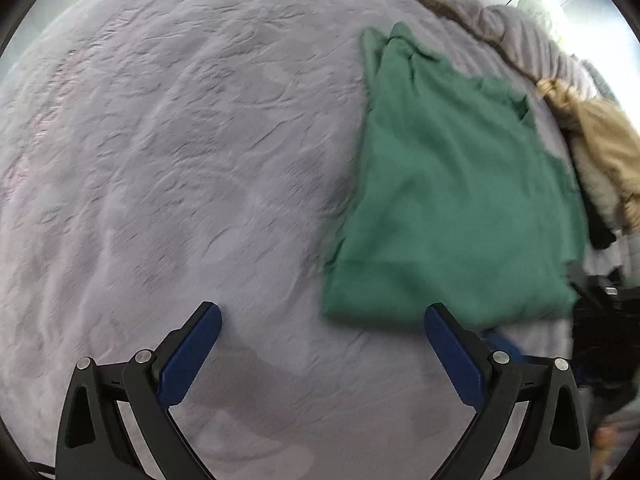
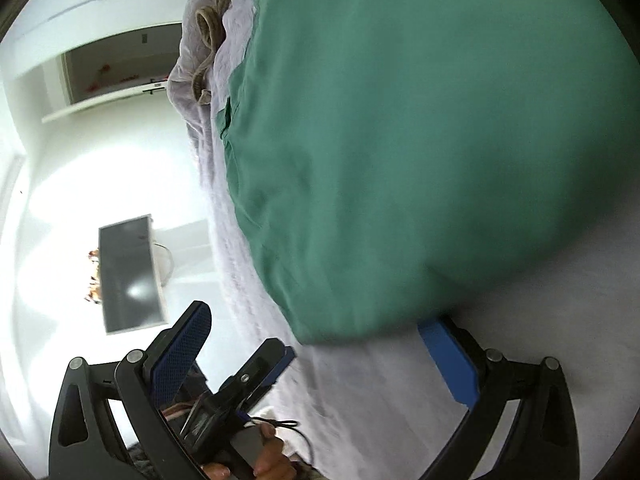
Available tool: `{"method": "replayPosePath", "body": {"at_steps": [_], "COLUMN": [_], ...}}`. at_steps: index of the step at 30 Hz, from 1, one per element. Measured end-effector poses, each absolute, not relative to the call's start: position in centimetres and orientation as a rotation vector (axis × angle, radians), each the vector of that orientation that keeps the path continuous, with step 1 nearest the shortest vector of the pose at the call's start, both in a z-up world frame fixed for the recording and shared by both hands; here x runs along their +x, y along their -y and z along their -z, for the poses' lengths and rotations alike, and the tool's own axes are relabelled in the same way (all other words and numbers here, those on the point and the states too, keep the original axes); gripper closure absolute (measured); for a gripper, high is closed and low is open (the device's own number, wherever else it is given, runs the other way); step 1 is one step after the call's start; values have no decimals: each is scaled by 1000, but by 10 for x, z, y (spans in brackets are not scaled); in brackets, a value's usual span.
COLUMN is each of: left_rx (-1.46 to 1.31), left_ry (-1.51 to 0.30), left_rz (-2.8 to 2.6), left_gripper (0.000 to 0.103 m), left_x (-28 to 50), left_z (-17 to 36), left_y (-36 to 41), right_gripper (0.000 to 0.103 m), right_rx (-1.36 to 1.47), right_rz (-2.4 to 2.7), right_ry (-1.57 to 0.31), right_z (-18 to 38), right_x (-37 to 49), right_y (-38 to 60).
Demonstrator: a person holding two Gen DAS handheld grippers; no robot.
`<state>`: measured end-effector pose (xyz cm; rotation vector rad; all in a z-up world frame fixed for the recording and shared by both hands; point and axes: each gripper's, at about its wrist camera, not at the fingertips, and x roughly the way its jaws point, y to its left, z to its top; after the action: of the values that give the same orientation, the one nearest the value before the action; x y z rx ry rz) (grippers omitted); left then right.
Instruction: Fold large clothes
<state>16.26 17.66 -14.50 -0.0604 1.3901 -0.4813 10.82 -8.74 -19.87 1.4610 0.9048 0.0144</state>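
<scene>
Both grippers are wide apart and hold nothing. Left gripper (image 1: 322,316) hangs over the wrinkly pale lilac bed cover (image 1: 180,160); the green cloth garment (image 1: 452,200) lies folded flat just ahead, to its right. Most folding looks done; maybe one more fold is left. Right gripper (image 2: 316,320) alone shows a hand (image 2: 276,460) and the room's dark flat screen (image 2: 130,272).

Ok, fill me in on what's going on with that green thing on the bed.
A person is folding clothes with a pair of hand-held tongs. The green garment lies folded into a rough rectangle on the lilac bedspread. Both tongs are open and hold nothing: the left tongs hover over bare bedspread just beside the garment's near edge, and the right tongs sit at that edge. More clothes are heaped past the garment.
</scene>
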Motion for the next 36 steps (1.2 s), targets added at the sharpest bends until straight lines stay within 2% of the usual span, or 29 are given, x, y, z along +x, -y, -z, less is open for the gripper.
{"method": "replayPosePath", "body": {"at_steps": [4,5,6,7,8,16,21,23,24,26,27,28,30,34,35,36], "left_rx": [-176,-195,-215,-246,-271,-525,-605,-554,-509,-392,-338,-283,-250,-228,-213,-189], "left_ry": [-1407,-1414,-1422,-1430,-1433,-1489,-1516,-1530,-1528,-1507,-1507,-1518,-1534,-1520,-1509,-1482], "left_rz": [557,554,553,564,579,797,941,953,929,861,834,802,767,739,733,725], "left_gripper": [1,1,1,1,1,1,1,1,1,18,45,58,60,60,62,77], "left_x": [179,174,178,184,182,222,243,245,246,243,241,240,238,238,237,235], "left_z": [145,141,141,143,142,148,148,148,149,152,155,159,166,161,161,157], "left_y": [-175,-165,-164,-164,-164,-128,-78,-60,-52,-41,-38,-36,-35,-31,-28,-29], "right_gripper": [1,12,30,82,93,95,95,95,92,89,87,87,87,87,87,88], "right_rx": [1529,1553,1569,1578,1575,1469,1384,1339,1313,1258,1216,1169,1095,961,931,913], "right_rz": [-19,-17,-20,-33,-49,-201,-212,-179,-169,-172,-175,-180,-183,-33,26,77], "right_ry": [-870,-862,-860,-873,-876,-770,-843,-932,-978,-1046,-1089,-1134,-1162,-1063,-1043,-1040], "right_z": [208,208,208,208,207,152,146,154,158,160,159,155,143,108,104,105], "right_x": [122,122,123,124,125,127,132,130,126,119,114,109,98,78,82,86], "right_y": [89,92,94,96,100,119,114,107,105,104,103,104,112,155,168,181]}}
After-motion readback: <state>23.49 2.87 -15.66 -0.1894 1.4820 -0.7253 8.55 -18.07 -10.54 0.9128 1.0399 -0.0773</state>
